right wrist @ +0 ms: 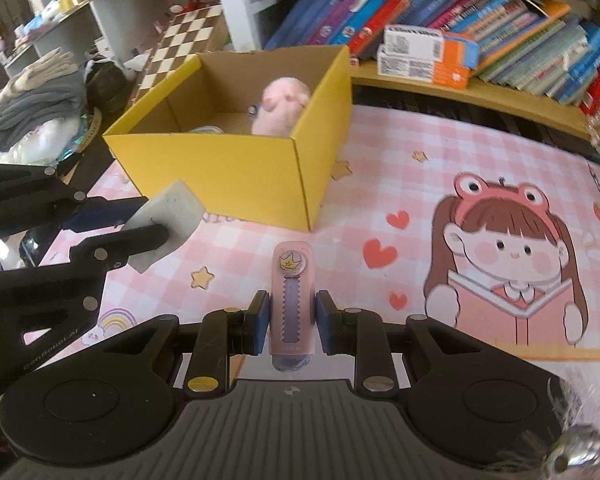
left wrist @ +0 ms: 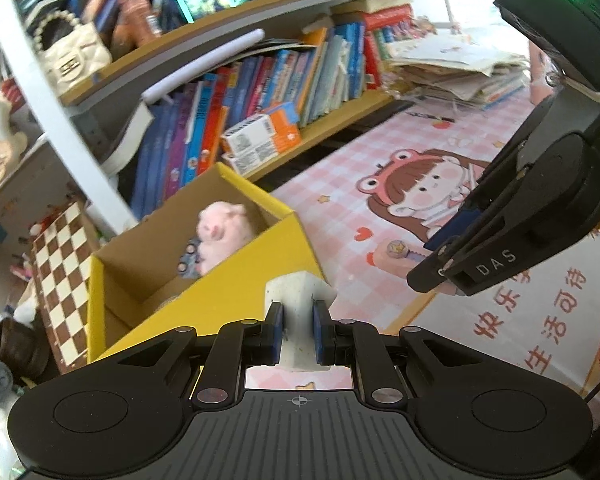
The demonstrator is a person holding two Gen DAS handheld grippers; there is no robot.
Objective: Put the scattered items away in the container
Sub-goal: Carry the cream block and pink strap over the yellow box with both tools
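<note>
A yellow cardboard box [left wrist: 260, 264] stands open on the pink mat, also in the right wrist view [right wrist: 236, 176]. A pink plush pig [left wrist: 222, 232] lies inside it, also seen from the right wrist [right wrist: 282, 108]. My left gripper [left wrist: 296, 330] is shut on a white sponge block [left wrist: 298, 304], held just in front of the box's near wall; it also shows in the right wrist view [right wrist: 168, 220]. My right gripper [right wrist: 291, 322] is shut on a pink utility knife with a crown sticker [right wrist: 291, 300], held above the mat right of the box.
A bookshelf with many books [left wrist: 284, 76] runs behind the box. A chessboard [left wrist: 60, 280] leans left of the box. Folded clothes [right wrist: 36, 100] lie at the far left. The pink cartoon mat [right wrist: 480, 184] covers the desk.
</note>
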